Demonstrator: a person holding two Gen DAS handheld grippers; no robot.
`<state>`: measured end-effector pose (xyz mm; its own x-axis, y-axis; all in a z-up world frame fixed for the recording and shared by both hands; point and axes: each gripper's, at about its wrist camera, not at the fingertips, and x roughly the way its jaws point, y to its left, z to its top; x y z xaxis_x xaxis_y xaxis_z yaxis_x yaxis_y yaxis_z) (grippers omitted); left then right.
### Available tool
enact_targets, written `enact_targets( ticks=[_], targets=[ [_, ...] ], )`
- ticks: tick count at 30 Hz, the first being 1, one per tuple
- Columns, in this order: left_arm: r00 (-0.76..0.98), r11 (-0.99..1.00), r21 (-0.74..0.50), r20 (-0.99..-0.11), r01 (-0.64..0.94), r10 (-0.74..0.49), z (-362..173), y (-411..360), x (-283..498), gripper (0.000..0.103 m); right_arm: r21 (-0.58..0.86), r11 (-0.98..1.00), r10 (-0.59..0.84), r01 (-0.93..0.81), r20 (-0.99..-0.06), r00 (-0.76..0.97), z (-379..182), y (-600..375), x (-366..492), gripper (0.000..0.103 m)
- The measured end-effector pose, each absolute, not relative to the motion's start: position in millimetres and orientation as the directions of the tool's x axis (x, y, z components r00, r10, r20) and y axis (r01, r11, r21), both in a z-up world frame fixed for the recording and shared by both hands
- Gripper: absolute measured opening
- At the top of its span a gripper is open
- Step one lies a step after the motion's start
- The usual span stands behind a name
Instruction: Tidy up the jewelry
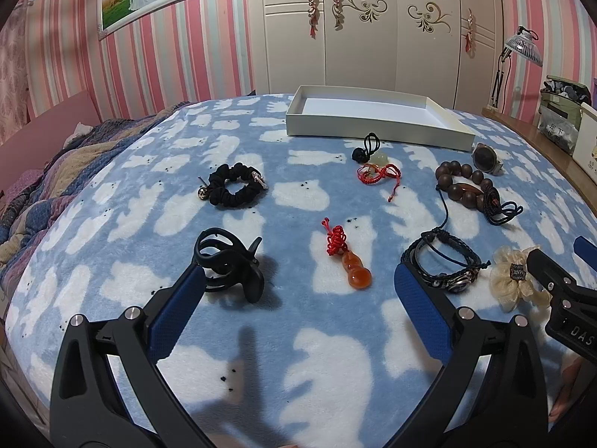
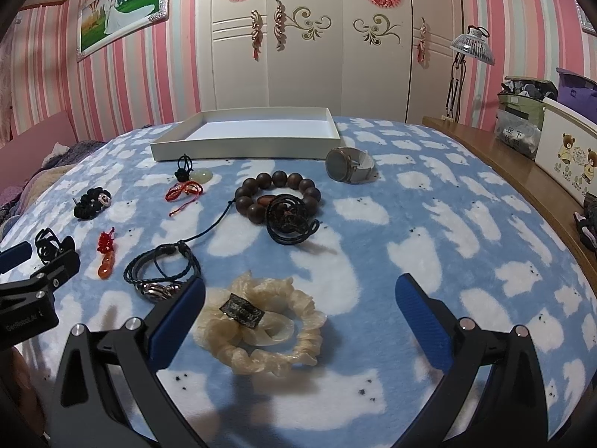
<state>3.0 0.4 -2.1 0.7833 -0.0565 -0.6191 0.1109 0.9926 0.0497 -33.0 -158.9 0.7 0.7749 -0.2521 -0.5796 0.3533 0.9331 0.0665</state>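
Jewelry lies spread on a blue blanket. My left gripper [image 1: 298, 291] is open above an orange gourd pendant [image 1: 356, 270] with a red knot. A black hair claw [image 1: 227, 261] lies by its left finger and a black braided bracelet [image 1: 444, 261] by its right finger. My right gripper [image 2: 298, 298] is open over a cream scrunchie [image 2: 261, 323]. Farther off lie a wooden bead bracelet [image 2: 278, 194], a watch [image 2: 347, 166], a red cord [image 2: 184, 190], a jade pendant [image 2: 201, 175] and a black scrunchie [image 1: 233, 184]. A white tray [image 1: 373, 127] stands empty at the far side.
A wooden ledge [image 2: 522, 171] with boxes and bags runs along the right. A folded quilt [image 1: 56, 171] lies at the left of the bed. A white wardrobe [image 2: 309, 44] stands behind the tray, and a lamp [image 2: 472, 48] rises at the back right.
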Motion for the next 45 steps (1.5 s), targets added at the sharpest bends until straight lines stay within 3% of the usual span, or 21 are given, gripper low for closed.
enact_targets(
  ticks=[15,23,27,33,45],
  targets=[
    [0.815,0.988,0.003,-0.566,0.153,-0.124,5.6,7.2,-10.7,0.1,0.034,0.927,-0.296,0.373,-0.543,0.786,4.3,-153.0,-38.8,0.102],
    [0.808,0.988,-0.004,-0.574,0.156,-0.13,6.8,15.1,-13.0,0.1,0.082,0.94,-0.235,0.332,-0.549,0.802,8.0,-156.5,-43.6,0.102],
    [0.792,0.991,0.028,-0.605,0.129,-0.086,7.0,19.3,-10.3,0.1,0.033,0.944,-0.267,0.328,-0.51,0.818,22.4,-149.8,-49.8,0.102],
    [0.806,0.996,0.038,-0.591,0.075,-0.038,19.0,36.5,-10.5,0.1,-0.131,0.9,-0.427,0.416,-0.461,0.778,38.9,-137.0,-54.5,0.102],
    [0.85,0.995,0.072,-0.526,0.063,-0.016,41.6,59.3,-22.1,0.1,-0.039,0.918,-0.339,0.394,-0.59,0.733,28.9,-155.1,-50.1,0.102]
  ],
)
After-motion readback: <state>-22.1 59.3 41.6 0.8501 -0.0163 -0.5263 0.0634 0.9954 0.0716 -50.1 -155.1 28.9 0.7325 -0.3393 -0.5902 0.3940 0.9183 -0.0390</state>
